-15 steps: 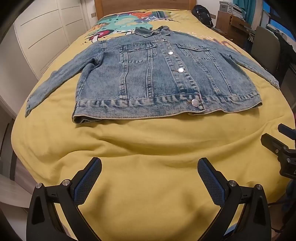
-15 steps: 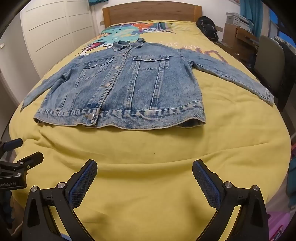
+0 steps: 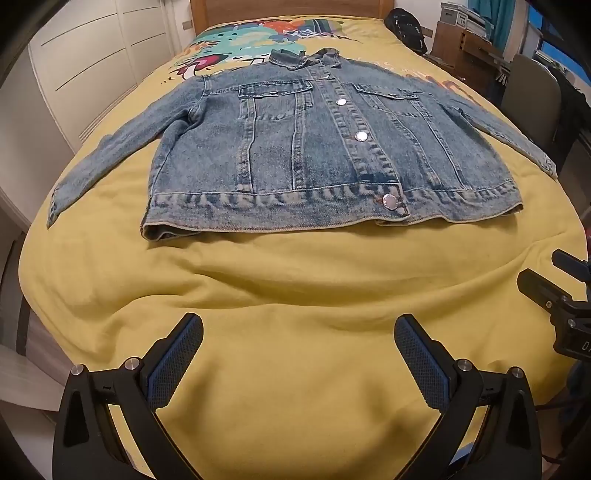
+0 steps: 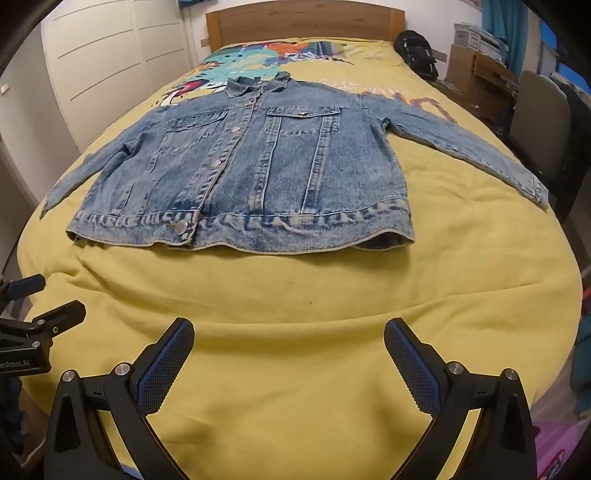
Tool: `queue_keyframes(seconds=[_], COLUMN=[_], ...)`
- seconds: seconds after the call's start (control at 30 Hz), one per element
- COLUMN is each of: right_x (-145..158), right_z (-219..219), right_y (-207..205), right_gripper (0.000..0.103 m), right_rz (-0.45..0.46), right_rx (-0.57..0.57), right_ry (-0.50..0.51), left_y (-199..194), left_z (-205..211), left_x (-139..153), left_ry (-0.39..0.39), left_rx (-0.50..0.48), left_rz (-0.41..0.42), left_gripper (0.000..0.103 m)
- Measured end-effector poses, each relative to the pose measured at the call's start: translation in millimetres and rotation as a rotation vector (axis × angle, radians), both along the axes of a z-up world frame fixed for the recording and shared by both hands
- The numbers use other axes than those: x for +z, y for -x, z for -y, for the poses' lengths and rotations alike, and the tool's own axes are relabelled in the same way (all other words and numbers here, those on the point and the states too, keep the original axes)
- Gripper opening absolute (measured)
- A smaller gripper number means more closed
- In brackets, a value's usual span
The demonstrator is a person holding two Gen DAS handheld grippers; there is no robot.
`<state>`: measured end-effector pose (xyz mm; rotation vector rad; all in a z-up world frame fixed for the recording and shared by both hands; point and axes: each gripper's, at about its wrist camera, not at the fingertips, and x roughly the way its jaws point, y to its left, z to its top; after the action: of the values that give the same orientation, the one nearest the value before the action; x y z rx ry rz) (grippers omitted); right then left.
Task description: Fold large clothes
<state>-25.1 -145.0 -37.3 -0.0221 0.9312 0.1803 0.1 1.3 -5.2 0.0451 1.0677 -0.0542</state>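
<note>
A blue denim jacket (image 3: 325, 147) lies flat and buttoned on the yellow bedspread (image 3: 295, 302), front up, collar toward the headboard, both sleeves spread outward. It also shows in the right wrist view (image 4: 258, 170). My left gripper (image 3: 298, 332) is open and empty, above the bedspread short of the jacket's hem. My right gripper (image 4: 289, 332) is open and empty, also short of the hem. Each gripper shows at the edge of the other's view: the right one (image 3: 557, 291) and the left one (image 4: 40, 310).
A wooden headboard (image 4: 303, 22) stands at the far end. White wardrobe doors (image 4: 110, 62) line the left side. A black bag (image 4: 415, 51), a wooden desk (image 4: 480, 74) and a chair (image 4: 539, 114) stand along the right side. The bedspread has a colourful print (image 4: 251, 59) near the collar.
Both grippers have moved slightly forward toward the jacket's hem. The jacket has not moved.
</note>
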Motion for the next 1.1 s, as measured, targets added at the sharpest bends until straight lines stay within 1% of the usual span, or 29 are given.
queue_keyframes(seconds=[0.47, 1.1], right_x=[-2.8, -1.4], right_z=[-2.2, -5.0], right_y=[2.0, 1.6], right_gripper=[0.103, 0.103], right_rz=[-0.013, -0.015], right_rx=[0.012, 0.02], right_ry=[0.014, 0.028], left_y=[1.2, 1.3], left_z=[-2.4, -5.2], left_x=[-1.0, 0.0], left_ry=[-0.013, 0.005], left_rx=[0.012, 0.014], left_rz=[-0.007, -0.006], left_gripper=[0.102, 0.102])
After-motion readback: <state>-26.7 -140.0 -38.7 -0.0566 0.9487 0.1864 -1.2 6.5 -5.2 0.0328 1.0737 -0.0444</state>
